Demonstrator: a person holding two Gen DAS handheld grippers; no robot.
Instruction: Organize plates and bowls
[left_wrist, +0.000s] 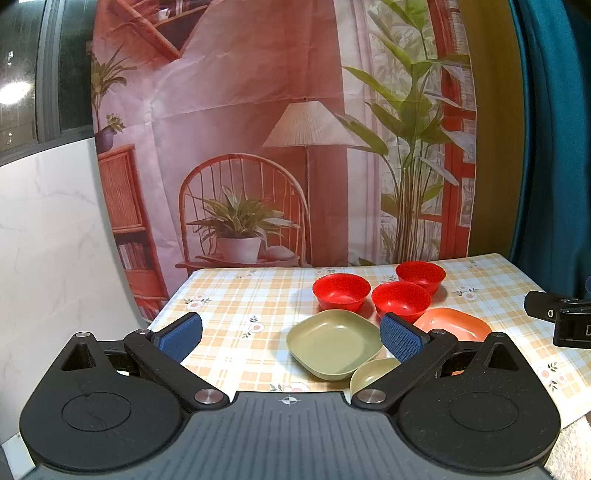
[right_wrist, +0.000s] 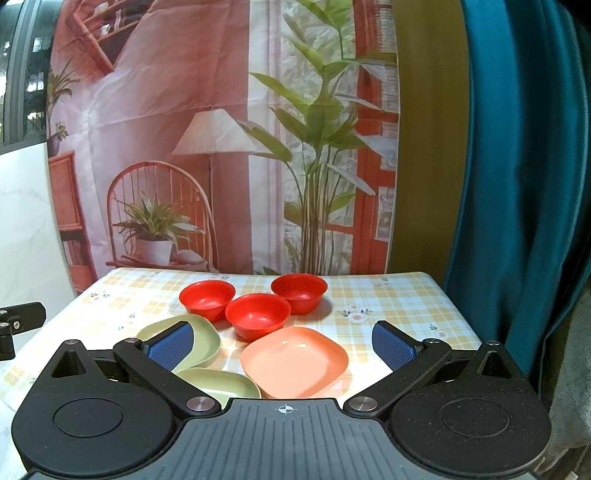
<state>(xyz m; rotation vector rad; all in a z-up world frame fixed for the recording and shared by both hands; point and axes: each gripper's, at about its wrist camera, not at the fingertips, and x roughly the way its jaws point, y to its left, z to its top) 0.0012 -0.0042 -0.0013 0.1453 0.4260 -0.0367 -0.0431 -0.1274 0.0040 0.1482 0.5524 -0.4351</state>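
Wide-spread right gripper (right_wrist: 284, 345) over glossy orange plate (right_wrist: 294, 362)

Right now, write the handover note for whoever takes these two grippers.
Left gripper: open, empty, above the table's near edge.
Right gripper: open, empty, facing the orange plate.
On the table: three red bowls in a loose cluster at the back, none nested. In front, two green plates on the left and the orange plate on the right, all lying separately.
Done: nothing stacked.
Left: nest the bowls, stack the plates.
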